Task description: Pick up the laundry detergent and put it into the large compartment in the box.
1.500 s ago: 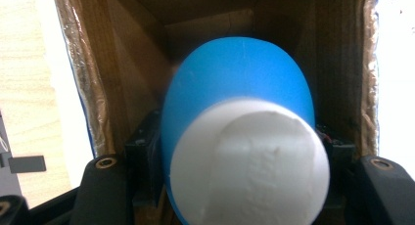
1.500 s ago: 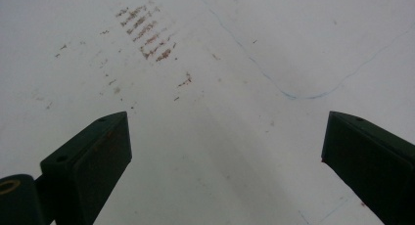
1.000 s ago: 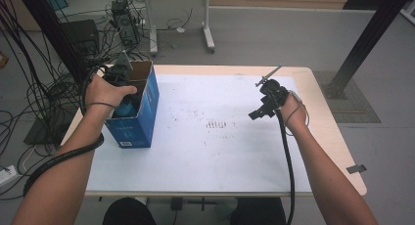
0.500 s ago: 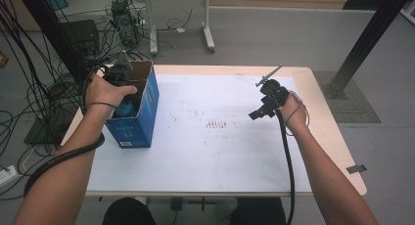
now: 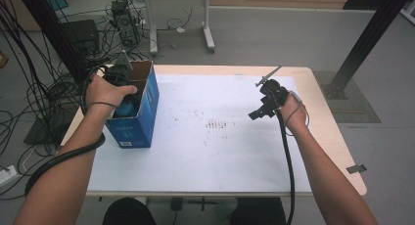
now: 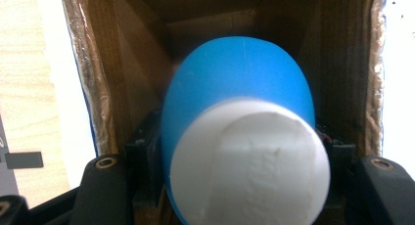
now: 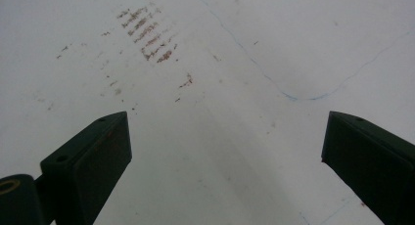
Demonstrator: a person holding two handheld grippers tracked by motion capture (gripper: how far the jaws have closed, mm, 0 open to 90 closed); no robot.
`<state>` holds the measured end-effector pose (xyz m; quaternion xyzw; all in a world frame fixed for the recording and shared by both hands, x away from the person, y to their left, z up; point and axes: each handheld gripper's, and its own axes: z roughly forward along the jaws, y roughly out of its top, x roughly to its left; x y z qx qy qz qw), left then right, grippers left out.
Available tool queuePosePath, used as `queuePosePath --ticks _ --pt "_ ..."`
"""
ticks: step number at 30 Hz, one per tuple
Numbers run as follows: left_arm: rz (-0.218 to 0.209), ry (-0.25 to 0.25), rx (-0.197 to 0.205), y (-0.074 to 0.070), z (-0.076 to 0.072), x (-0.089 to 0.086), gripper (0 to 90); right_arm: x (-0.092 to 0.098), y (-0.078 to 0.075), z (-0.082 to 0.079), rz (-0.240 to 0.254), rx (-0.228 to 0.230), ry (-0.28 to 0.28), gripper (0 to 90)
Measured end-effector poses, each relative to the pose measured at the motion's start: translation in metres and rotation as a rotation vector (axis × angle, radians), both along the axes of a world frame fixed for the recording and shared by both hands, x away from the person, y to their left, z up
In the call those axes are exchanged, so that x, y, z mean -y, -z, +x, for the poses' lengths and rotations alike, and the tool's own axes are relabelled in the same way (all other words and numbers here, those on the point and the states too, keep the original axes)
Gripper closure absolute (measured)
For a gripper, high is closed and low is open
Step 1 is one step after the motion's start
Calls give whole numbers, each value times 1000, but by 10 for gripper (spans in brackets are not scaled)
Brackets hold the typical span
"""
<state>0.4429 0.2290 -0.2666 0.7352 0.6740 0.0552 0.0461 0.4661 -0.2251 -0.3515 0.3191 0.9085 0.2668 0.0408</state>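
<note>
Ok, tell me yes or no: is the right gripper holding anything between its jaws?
No, the right gripper has its jaws spread wide over the bare white table sheet, with nothing between them.

No legible text in any view. The blue cardboard box (image 5: 134, 122) at the left of the tabletop (image 5: 205, 156) carries a small white label patch low on its near face; the print is too small and blurred to read. Reddish-brown smudge rows on the white tabletop sheet (image 7: 147, 32) form no letters or numbers. No brand marks can be made out.
</note>
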Motion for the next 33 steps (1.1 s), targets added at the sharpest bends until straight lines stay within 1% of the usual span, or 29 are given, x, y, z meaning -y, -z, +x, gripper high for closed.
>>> queuePosePath --ticks 21,30,33 --pt "-8 -15 0 0 0 -4 372 -1 1 1 0 2 -7 42" --pt "-13 -21 6 -1 -1 -5 370 -4 2 1 1 -1 -14 42" --pt "-15 -22 14 -2 -1 -4 362 -5 2 1 -3 3 -18 42"
